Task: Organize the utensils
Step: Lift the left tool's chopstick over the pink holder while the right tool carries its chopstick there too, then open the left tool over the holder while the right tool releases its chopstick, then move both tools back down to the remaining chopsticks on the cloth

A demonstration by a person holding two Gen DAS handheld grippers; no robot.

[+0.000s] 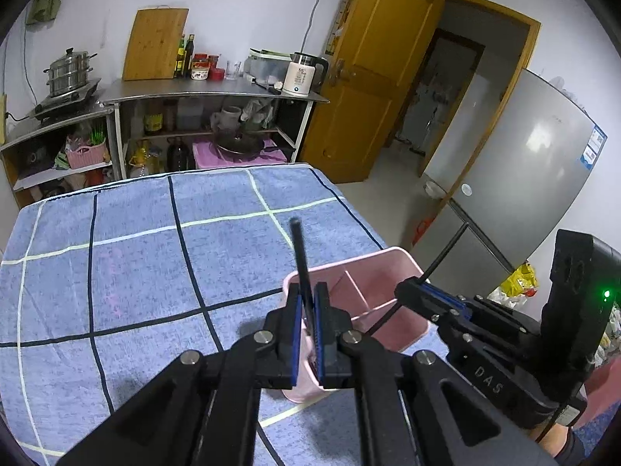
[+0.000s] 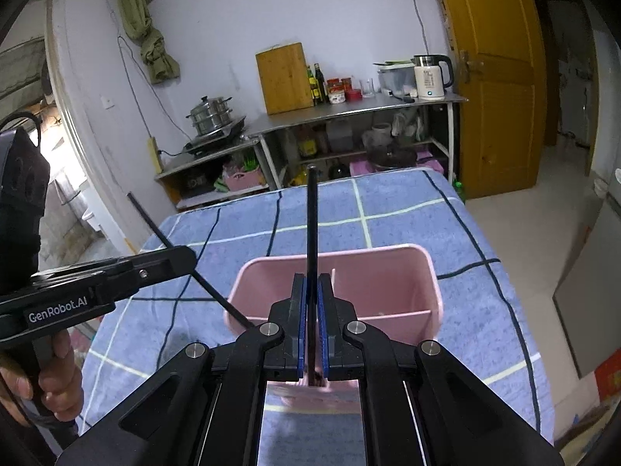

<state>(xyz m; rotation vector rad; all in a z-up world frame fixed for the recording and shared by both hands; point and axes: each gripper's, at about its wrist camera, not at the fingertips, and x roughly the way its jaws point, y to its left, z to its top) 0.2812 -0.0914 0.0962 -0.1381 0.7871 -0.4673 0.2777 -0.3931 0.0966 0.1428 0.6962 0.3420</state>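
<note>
While both tongs hang above the pink bin [image 2: 392,283], each is clamped on one thin black chopstick. The left tongs [image 1: 306,303] pinch the left chopstick [image 1: 299,250] between blue pads; its free end rises up and slightly left over the blue checked cloth [image 1: 136,252]. The right tongs [image 2: 310,299] are pressed together on the right chopstick [image 2: 311,225], which stands nearly straight up in the right wrist view, with its lower end showing below the pads, over the bin's near edge.

The bin stands on the cloth-covered tabletop [image 2: 446,209], near its right edge in the left wrist view. It is open at the top, and a thin divider wall [image 2: 388,313] splits the inside into compartments. What lies in them cannot be made out.

From the left wrist view, the right tongs appear at the bin's right side, with their chopstick slanting up to the right in front of a grey refrigerator [image 1: 524,163]. From the right wrist view, the left tongs sit to the left of the bin, gripped by a hand [image 2: 54,372], with their chopstick slanting across the bin's near left corner.

Background: a steel counter [image 1: 217,89] with a wooden cutting board [image 1: 155,44], bottles, jars and a white kettle [image 1: 299,77]; a steamer pot [image 1: 68,72] on a cooktop; an open wooden door [image 1: 380,77].
</note>
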